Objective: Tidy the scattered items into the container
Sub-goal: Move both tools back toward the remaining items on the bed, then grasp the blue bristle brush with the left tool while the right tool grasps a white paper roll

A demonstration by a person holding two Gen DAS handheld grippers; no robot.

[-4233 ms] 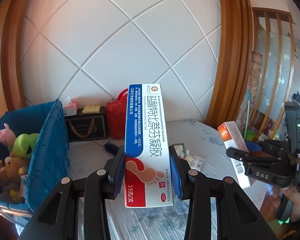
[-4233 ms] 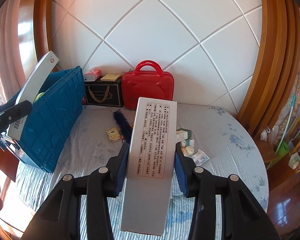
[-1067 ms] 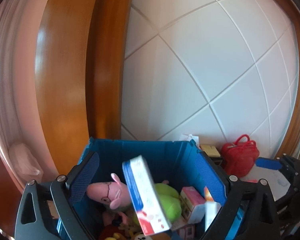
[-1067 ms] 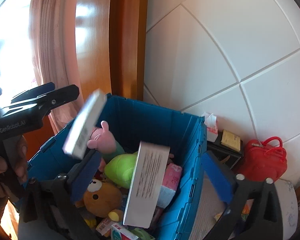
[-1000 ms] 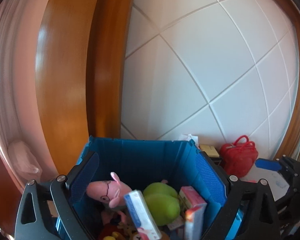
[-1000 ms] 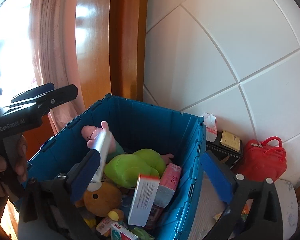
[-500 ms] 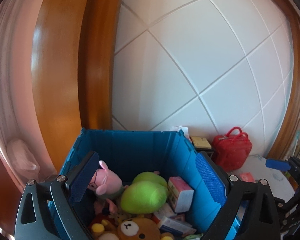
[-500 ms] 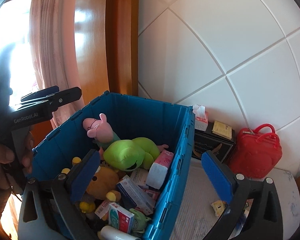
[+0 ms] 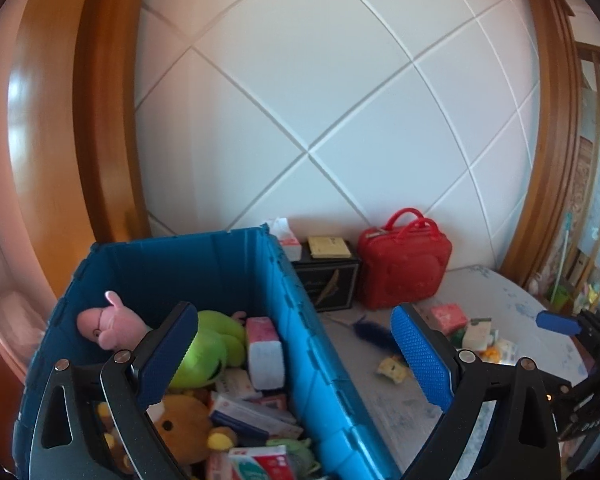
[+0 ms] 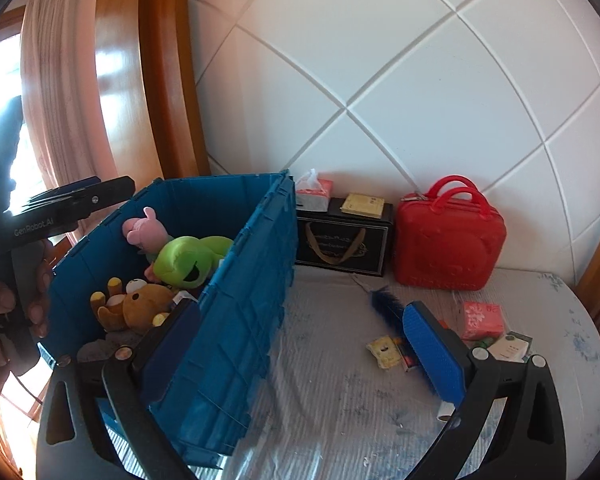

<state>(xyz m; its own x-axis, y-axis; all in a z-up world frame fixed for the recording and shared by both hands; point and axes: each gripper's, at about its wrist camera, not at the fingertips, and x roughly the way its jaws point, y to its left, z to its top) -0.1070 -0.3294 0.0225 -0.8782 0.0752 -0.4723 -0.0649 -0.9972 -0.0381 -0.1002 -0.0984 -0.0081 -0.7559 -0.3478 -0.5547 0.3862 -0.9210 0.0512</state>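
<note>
Partly done: both grippers, left (image 9: 294,350) and right (image 10: 300,344), spread wide and empty over the blue crate (image 10: 244,280) at the bed's left edge, pink tissue pack (image 10: 482,319) and small boxes (image 10: 510,345) still scattered near the right edge.

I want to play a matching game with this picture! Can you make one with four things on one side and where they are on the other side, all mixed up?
Things:
1. green plush toy
2. red case
3. dark blue feather
4. tissue pack

Places:
A. lying flat on the bedspread
B. inside the blue crate
C. on top of the black box
D. standing against the white wall

Pairs: 1-B, 2-D, 3-A, 4-C
</note>
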